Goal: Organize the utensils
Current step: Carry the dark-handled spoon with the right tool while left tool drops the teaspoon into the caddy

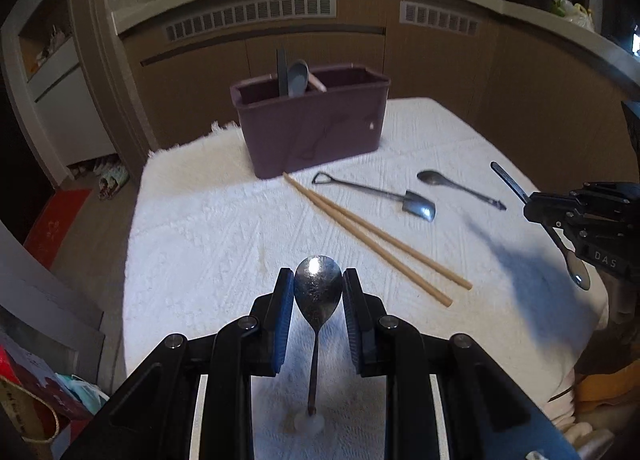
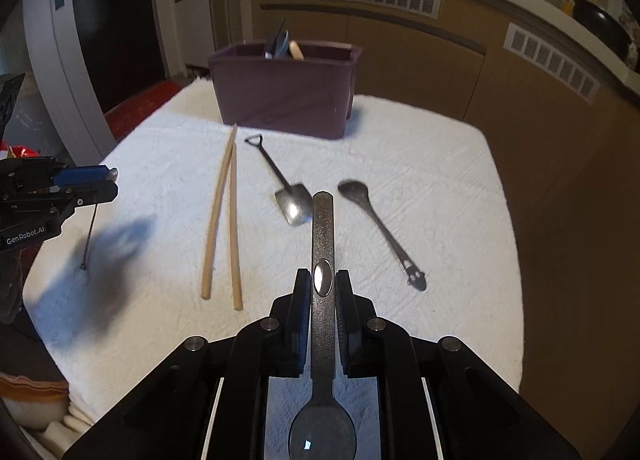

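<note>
Here, in front of the bin point(image 1: 312, 128), the left gripper point(image 1: 318, 288) pinches a spoon point(image 1: 318, 292) by its bowl while the right gripper point(image 2: 323, 280) clamps another spoon's handle point(image 2: 322, 244); both look light, stiff, slippery steel, likely safest gripped mid-handle.

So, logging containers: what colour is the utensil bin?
Dark purple, almost plum; the utensil bin shows best in the left wrist view.

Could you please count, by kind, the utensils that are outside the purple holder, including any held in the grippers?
Spoons: 4, one in the left gripper, one in the right gripper, the shovel-shaped spoon, the small spoon.
Chopsticks: 2.
Total: 6.
</note>
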`<state>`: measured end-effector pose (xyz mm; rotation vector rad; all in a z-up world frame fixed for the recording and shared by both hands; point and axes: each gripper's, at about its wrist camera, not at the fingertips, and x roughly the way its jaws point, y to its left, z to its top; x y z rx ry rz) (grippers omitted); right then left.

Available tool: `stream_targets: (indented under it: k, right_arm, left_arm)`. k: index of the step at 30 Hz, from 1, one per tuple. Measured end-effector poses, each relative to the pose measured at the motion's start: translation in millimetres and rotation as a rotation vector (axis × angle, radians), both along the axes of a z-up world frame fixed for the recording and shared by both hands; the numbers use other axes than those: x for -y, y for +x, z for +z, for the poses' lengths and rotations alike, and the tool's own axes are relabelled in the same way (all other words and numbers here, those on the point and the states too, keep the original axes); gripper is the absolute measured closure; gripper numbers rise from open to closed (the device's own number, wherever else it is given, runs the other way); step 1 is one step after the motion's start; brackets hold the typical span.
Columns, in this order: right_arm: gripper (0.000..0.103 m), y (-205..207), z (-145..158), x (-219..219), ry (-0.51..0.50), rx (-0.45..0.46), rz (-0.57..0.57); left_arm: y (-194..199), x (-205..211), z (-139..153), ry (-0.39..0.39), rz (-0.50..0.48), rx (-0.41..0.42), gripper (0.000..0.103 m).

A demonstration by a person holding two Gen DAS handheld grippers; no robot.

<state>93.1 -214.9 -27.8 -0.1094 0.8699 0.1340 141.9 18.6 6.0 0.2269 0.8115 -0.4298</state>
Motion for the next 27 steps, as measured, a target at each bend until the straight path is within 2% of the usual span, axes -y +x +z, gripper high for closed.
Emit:
stream_targets:
  k: [5, 11, 18, 23, 27]
  right_arm:
    - [0.091, -15.8, 59.8, -4.9, 0.01, 0.171, 0.011]
    - [0.091, -11.3, 136.4, -9.6, 0.018, 0.379, 0.009]
    - [0.091, 10.0, 210.0, -12.1, 0.065, 0.566, 0.016]
    - [0.091, 42.0, 242.1, -16.1, 0.104, 0.643, 0.033]
    - [0.091, 79.7, 247.8, -15.8, 0.161, 0.652, 0.053]
  left_arm:
    - [-9.5, 4.1, 56.8, -0.034, -0.002, 0.142, 0.081]
    - [-3.2, 9.1, 126.2, -0.08, 0.014, 0.304, 0.081]
    - [22.1, 16.6, 193.6, -0.158, 0.016, 0.418, 0.082]
    - [52.0, 24.1, 214.3, -0.209, 0.013, 0.431, 0.082]
    - [90.2, 31.7, 205.8, -0.221, 0.016, 0.397, 0.083]
